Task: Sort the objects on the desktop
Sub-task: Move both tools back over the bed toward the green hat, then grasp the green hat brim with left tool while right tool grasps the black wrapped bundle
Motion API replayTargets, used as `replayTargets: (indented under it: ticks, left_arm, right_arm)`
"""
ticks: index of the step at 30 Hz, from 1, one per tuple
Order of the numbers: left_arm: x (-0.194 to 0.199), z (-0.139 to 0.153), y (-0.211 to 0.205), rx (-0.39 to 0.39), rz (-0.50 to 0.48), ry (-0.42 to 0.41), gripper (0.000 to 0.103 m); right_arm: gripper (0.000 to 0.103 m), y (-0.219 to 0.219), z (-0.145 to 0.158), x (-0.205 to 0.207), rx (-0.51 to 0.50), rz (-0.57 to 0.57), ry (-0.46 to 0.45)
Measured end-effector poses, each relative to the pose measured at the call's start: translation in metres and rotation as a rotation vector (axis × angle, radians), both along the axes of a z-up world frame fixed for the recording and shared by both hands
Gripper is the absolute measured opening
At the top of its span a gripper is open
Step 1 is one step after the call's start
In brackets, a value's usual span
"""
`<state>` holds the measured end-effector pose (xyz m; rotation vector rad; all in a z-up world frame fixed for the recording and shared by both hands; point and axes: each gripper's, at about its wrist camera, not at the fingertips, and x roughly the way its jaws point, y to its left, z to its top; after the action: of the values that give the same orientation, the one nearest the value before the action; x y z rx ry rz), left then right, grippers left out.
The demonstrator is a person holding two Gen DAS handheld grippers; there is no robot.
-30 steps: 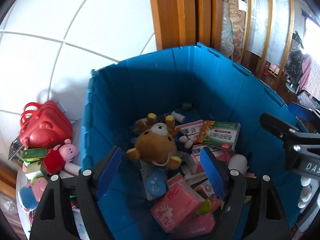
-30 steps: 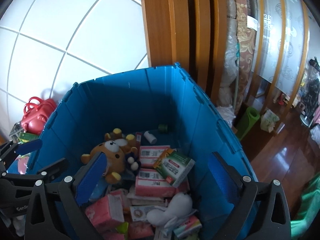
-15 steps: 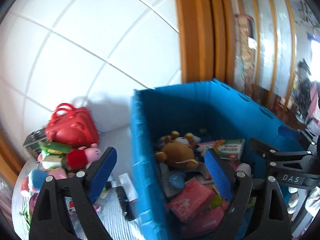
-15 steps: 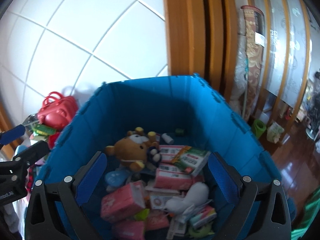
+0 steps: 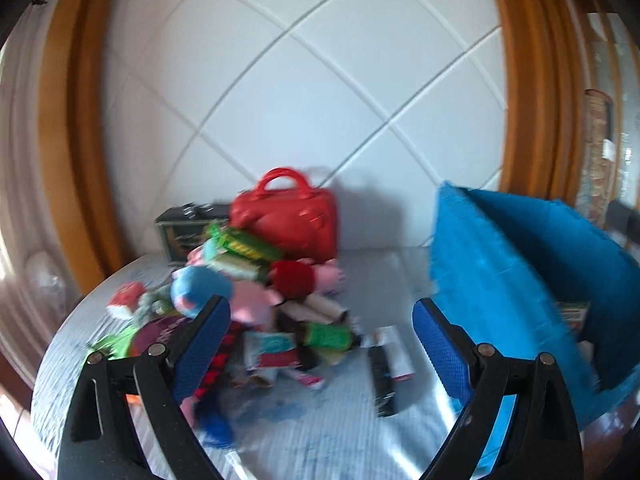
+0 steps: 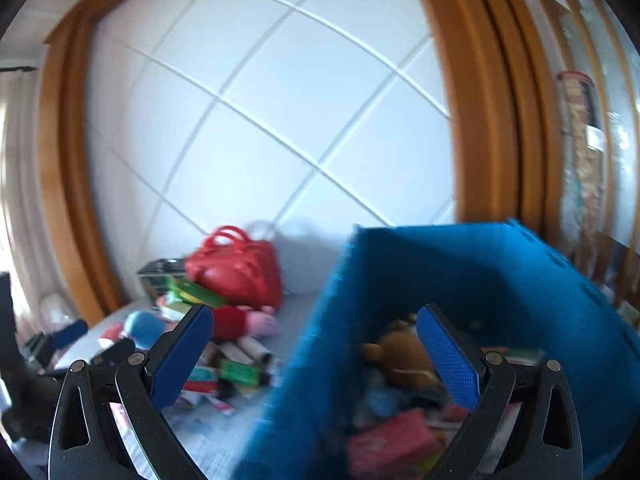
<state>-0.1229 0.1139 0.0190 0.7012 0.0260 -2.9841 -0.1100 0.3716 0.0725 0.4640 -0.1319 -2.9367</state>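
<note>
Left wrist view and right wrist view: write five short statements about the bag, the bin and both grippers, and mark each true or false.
1. The red handbag stands on the table against the white wall. True.
2. The blue bin is empty. False: a brown plush bear and packets lie in it.
3. The left gripper holds a toy. False: its jaws are open with nothing between them.
4. The right gripper is open and empty. True.
5. The handbag sits inside the bin. False: it stands outside, left of it.
</note>
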Motion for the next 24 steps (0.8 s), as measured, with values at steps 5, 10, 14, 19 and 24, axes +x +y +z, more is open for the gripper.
replayTargets:
  ticks: [5, 10, 14, 19, 24]
  left_arm:
    - [0.008, -0.025, -0.075, 0.027, 0.125, -0.057, 0.094]
    - [0.012, -0.046, -0.143, 0.05, 0.222, -0.116, 0.094]
    - [0.012, -0.066, -0.201, 0.029, 0.308, -0.164, 0.094]
    - [0.009, -0.102, -0.295, 0.003, 0.399, -0.252, 0.094]
    - [0.004, -0.137, -0.384, 0.048, 0.468, -0.353, 0.094]
  right_arm:
    - [0.103, -0.053, -0.005, -0.01, 0.009, 0.076, -0.011]
    - [0.103, -0.106, -0.017, -0.02, 0.031, 0.139, -0.049]
    - [0.103, -0.136, -0.038, -0.034, 0.043, 0.152, -0.111]
    - [0.103, -0.16, -0.076, -0.061, 0.071, 0.122, -0.24]
    - [0.103, -0.175, -0.121, -0.085, 0.107, 0.077, -0.37]
